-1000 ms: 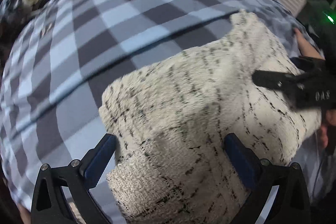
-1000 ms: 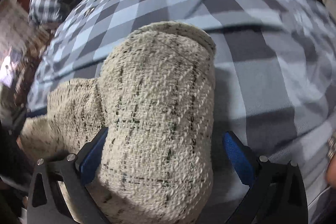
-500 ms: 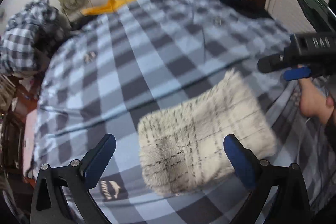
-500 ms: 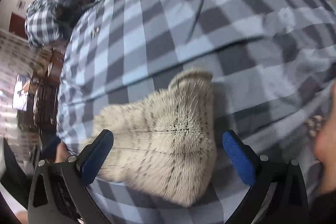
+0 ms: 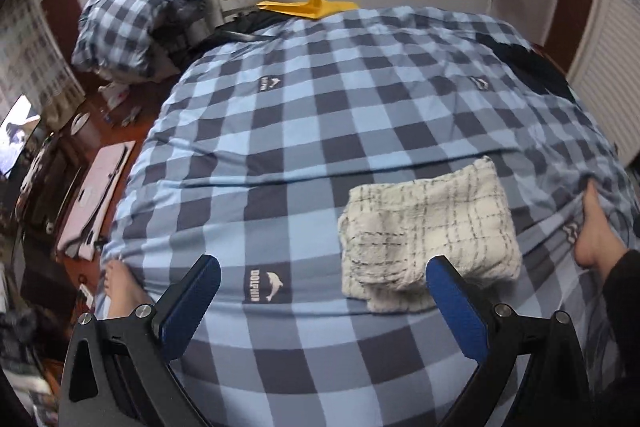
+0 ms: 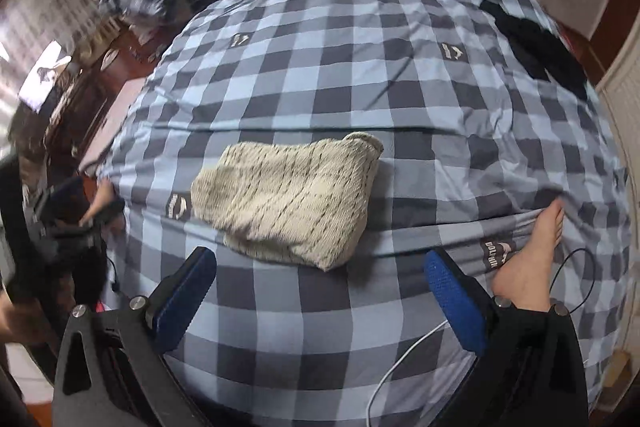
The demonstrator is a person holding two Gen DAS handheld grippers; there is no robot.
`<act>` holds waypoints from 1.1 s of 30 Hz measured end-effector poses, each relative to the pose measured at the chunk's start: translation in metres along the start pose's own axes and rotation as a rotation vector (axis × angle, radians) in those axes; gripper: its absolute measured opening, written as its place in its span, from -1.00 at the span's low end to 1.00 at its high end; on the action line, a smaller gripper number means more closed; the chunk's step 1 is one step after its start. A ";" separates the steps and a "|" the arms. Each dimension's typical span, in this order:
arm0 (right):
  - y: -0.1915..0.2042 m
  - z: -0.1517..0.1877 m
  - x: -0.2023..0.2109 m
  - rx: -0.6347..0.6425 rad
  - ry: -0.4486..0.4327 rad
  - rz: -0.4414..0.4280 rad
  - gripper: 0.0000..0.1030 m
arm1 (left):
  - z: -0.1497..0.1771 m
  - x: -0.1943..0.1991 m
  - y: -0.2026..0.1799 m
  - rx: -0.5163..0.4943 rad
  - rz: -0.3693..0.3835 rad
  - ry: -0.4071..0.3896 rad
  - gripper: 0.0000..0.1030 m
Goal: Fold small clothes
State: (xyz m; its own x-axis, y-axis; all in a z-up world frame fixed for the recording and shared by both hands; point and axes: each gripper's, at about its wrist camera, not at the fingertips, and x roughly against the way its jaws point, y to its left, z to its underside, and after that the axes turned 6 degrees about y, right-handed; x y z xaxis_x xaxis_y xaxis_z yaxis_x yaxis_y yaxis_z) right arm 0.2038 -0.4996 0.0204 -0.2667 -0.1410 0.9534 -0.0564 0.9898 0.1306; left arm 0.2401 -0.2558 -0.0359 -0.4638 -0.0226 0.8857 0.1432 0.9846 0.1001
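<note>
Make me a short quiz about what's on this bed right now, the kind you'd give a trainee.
1. True or false: the left hand-held gripper is clamped on the cream knit garment.
2. Multiple choice: the cream knit garment lies A) spread flat and unfolded, B) folded into a compact bundle on the checked bedcover, C) hanging off the bed's edge.
3. Fill in: on the right wrist view, the dark garment lies near the bed's far ______ corner.

Key: 1. False; both the left and the right hand-held gripper are open and hold nothing. 2. B. 3. Right.
</note>
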 end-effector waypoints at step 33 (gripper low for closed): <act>0.036 0.022 -0.073 0.130 0.188 0.214 0.97 | 0.015 -0.044 -0.030 -0.133 0.024 0.105 1.00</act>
State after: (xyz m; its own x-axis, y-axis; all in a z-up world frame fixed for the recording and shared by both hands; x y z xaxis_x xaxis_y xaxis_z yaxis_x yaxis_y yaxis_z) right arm 0.2002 -0.4537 -0.0508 -0.1037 0.0885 0.9907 -0.1435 0.9843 -0.1029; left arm 0.2435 -0.2815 -0.0846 -0.3661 -0.0239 0.9303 0.2710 0.9536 0.1312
